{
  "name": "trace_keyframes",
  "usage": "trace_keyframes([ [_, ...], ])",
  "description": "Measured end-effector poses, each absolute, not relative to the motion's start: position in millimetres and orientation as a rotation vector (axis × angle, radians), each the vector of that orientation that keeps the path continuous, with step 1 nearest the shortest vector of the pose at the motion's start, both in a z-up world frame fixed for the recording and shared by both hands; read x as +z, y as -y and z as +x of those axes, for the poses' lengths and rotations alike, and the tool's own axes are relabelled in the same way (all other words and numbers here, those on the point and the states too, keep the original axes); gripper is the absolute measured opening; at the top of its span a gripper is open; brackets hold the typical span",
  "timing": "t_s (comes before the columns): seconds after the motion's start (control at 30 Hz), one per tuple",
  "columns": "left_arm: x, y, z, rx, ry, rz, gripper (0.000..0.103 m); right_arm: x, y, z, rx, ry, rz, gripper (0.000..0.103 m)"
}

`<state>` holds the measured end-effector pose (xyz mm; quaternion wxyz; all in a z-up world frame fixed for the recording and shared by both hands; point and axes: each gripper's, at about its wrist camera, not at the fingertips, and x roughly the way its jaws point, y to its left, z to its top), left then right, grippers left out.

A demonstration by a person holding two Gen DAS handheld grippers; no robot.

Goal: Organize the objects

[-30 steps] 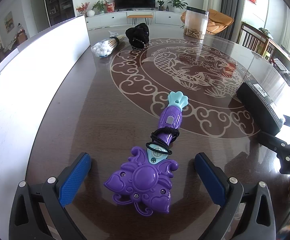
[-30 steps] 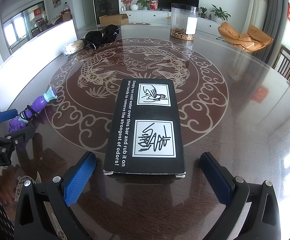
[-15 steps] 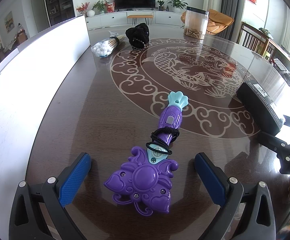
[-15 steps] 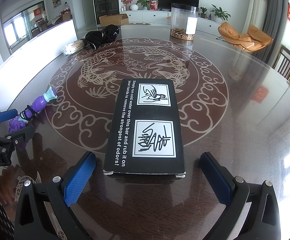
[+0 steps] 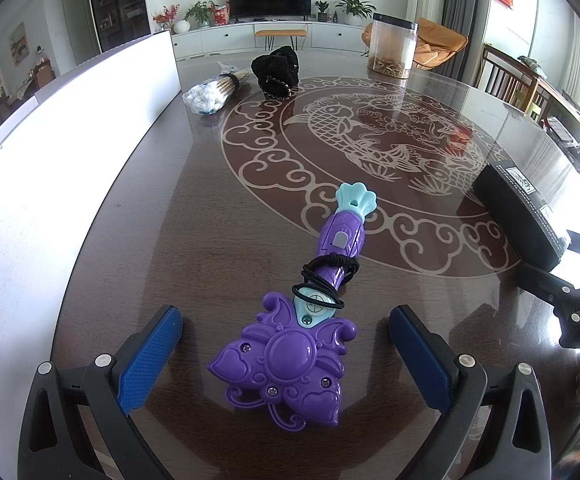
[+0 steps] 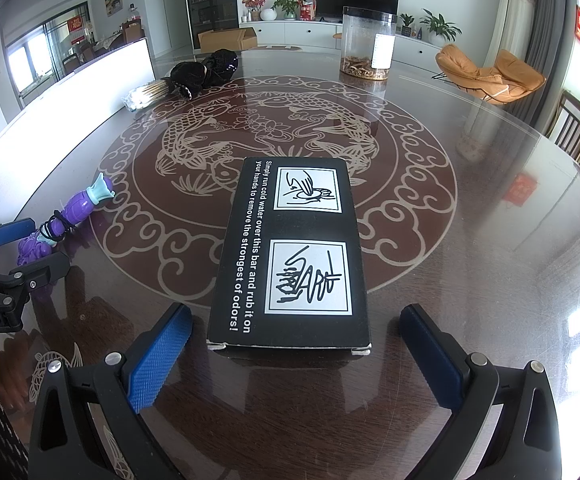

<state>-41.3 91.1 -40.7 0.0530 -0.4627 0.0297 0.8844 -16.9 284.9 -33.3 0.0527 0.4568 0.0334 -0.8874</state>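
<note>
Lying between spread left claw (image 5: 286, 354) pads: purple toy wand (image 5: 298, 332).

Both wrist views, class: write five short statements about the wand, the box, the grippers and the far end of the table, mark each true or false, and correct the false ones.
1. The left gripper is shut on the purple toy wand. False: its jaws stand wide open on either side of the wand's flower head.
2. A black hair tie is looped around the wand's handle. True.
3. The black box stands upright on one end. False: it lies flat, printed face up.
4. The right gripper is open, with the box's near end between its fingers. True.
5. The clear jar lies tipped over. False: it stands upright.
</note>
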Motion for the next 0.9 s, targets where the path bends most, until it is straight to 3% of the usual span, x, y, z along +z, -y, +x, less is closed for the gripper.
trace_keyframes([
  [0.9, -39.1, -90.6, -40.4, 2.667, -0.089, -1.411, 0.103, -33.2, -285.1, -16.9, -2.697, -0.102, 1.389, 0.103],
])
